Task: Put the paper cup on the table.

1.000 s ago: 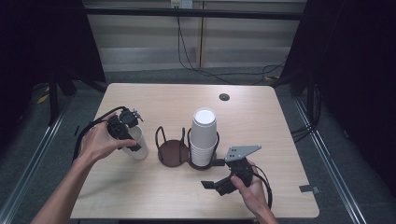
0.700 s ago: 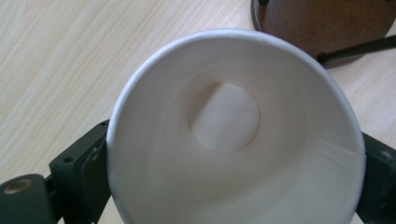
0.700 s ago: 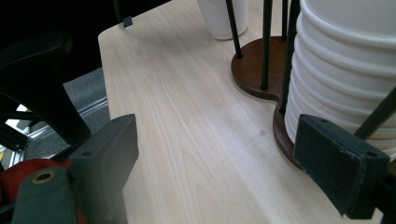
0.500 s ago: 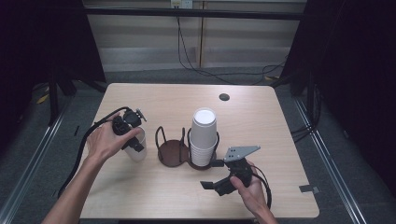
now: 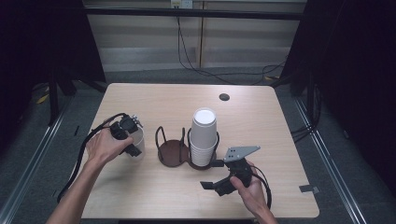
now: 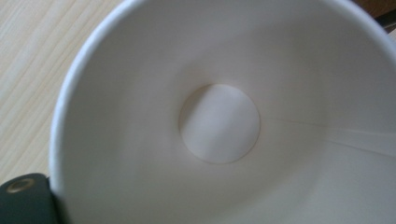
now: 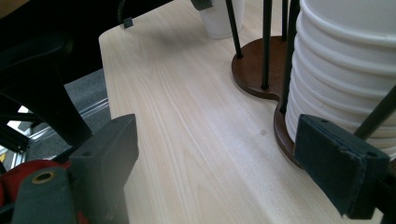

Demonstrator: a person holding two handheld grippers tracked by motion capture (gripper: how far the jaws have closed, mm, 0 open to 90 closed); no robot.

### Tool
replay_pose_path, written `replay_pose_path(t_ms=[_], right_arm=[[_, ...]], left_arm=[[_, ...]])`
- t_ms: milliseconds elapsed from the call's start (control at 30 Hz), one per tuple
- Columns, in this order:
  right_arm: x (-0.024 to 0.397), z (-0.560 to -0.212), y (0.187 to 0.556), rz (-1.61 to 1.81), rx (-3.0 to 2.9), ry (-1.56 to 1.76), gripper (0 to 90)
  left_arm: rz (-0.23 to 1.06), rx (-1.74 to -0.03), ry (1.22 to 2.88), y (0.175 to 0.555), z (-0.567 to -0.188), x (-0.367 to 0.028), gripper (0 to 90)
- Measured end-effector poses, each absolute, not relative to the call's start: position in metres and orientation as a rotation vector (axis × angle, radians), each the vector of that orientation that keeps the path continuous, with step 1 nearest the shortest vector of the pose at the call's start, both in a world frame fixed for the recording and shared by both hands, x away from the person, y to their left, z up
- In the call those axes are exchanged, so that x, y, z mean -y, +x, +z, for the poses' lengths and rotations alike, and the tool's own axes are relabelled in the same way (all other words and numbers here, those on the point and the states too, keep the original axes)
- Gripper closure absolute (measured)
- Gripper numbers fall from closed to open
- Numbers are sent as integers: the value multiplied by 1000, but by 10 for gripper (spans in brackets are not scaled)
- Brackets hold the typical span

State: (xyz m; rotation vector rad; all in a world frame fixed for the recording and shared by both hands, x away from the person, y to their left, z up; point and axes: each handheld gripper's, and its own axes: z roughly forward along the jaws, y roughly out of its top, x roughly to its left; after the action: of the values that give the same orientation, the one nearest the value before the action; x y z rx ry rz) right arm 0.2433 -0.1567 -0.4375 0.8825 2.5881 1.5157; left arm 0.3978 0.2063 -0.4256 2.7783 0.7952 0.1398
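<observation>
A single paper cup [image 5: 138, 143] stands upright on the tabletop [image 5: 154, 100], left of the wire cup holder [image 5: 173, 150]. The left tongs [image 5: 129, 138] sit over its rim; their jaws have just been opening and closing slightly, and the left gripper view looks straight down into the cup, one jaw outside the wall, so whether they pinch the wall I cannot tell. The right tongs [image 7: 224, 182] are spread wide, nothing between them, near the stack of cups [image 5: 204, 135] in the holder's right ring. Risks as I judge them: the light cup could tip or crumple if the left tongs squeeze or lift off-centre, and the right tongs could nudge the holder.
</observation>
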Motion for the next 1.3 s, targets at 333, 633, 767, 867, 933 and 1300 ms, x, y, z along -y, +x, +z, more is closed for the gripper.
replay_pose_path(t_ms=[333,633,767,867,933,1300], right_arm=[[156,-437,243,1517,-2590,880,142],[156,-439,243,1508,-2585,894,142],[157,-438,244,1510,-2581,896,142],[158,-439,244,1507,-2581,900,141],[158,-439,244,1507,-2577,902,142],[161,-439,245,1511,-2551,934,142]], left_arm=[[111,-787,2745,394,-429,-224,71],[109,-775,2717,385,-431,-240,102],[96,-770,2683,379,-433,-245,155],[109,-768,2668,374,-436,-251,155],[118,-774,2657,372,-437,-253,155],[197,-821,2493,344,-428,-266,169]])
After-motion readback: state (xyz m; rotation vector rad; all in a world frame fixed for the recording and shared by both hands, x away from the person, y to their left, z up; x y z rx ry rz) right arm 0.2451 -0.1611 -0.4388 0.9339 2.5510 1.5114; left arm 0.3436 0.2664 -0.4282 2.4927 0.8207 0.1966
